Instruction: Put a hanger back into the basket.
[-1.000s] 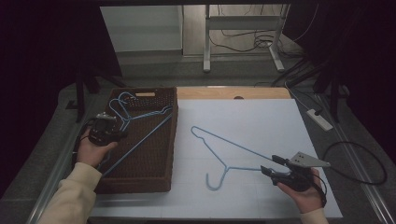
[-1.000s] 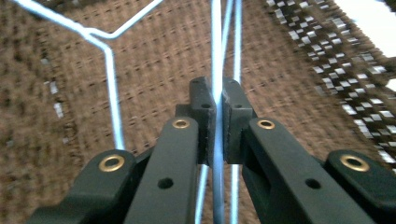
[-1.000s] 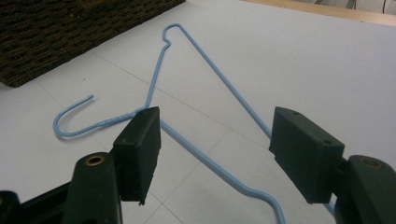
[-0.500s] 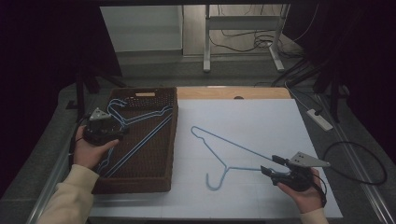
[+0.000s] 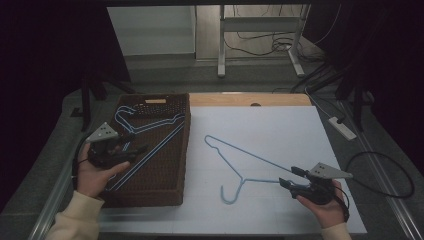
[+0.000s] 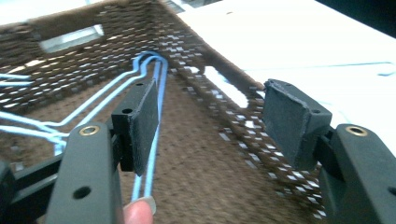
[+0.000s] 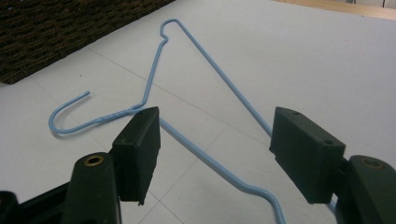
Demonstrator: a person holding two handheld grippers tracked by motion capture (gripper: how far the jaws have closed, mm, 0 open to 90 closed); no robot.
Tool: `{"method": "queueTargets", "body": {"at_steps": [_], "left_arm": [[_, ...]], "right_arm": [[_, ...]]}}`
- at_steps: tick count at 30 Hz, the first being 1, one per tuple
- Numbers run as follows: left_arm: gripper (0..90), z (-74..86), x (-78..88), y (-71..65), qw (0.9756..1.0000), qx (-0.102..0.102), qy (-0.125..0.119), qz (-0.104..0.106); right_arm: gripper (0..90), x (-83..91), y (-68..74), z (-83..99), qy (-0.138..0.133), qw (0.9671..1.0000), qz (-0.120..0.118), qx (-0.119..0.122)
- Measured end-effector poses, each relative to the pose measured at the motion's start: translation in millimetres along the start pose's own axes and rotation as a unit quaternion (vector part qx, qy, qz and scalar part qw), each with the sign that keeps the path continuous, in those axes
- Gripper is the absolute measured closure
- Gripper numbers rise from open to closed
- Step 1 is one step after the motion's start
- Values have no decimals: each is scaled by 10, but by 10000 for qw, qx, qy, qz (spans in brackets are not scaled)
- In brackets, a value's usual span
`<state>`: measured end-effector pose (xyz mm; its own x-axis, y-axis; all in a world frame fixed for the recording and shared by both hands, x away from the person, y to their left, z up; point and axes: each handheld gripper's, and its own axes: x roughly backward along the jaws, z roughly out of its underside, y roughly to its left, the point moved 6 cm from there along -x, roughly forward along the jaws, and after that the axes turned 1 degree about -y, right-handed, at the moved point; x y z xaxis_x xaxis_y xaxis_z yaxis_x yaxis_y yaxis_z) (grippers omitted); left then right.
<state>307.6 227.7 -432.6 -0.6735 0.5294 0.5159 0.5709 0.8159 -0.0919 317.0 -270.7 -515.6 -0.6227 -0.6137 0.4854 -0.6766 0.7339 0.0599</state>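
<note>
Hangers are partly sorted — several [image 5: 145, 127] lie in the basket [image 5: 170, 192] beneath the left gripper [image 6: 210, 116], its jaws just opened and empty; one [image 7: 196, 70] remains on the table, between the right gripper [image 7: 215, 149]'s spread jaws.

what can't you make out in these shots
- How many hangers lie in the basket: high view, thin wires overlap and the left claw covers part.
- The table hanger, its near corner: right gripper view, cut off by the bottom edge.
- Whether the right claw touches that hanger: high view, too small.
</note>
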Motion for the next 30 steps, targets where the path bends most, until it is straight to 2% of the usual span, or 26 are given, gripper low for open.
{"method": "queueTargets", "body": {"at_steps": [5,10,16,19,30], "left_arm": [[357,44,15,-271,9993,19,-233,299],[348,145,-24,-418,9990,-10,-237,390],[345,246,-75,-464,9986,90,-279,436],[343,296,-103,-475,9988,92,-281,379],[341,348,-123,-552,9988,-5,-279,401]], "right_arm": [[342,1,-2,2,3,10000,-1,-8],[342,3,-7,-3,0,10000,8,-3],[342,1,-22,-6,10,10000,7,-5],[342,-2,-34,-8,42,10000,16,23],[340,-19,-35,-10,112,9998,87,103]]}}
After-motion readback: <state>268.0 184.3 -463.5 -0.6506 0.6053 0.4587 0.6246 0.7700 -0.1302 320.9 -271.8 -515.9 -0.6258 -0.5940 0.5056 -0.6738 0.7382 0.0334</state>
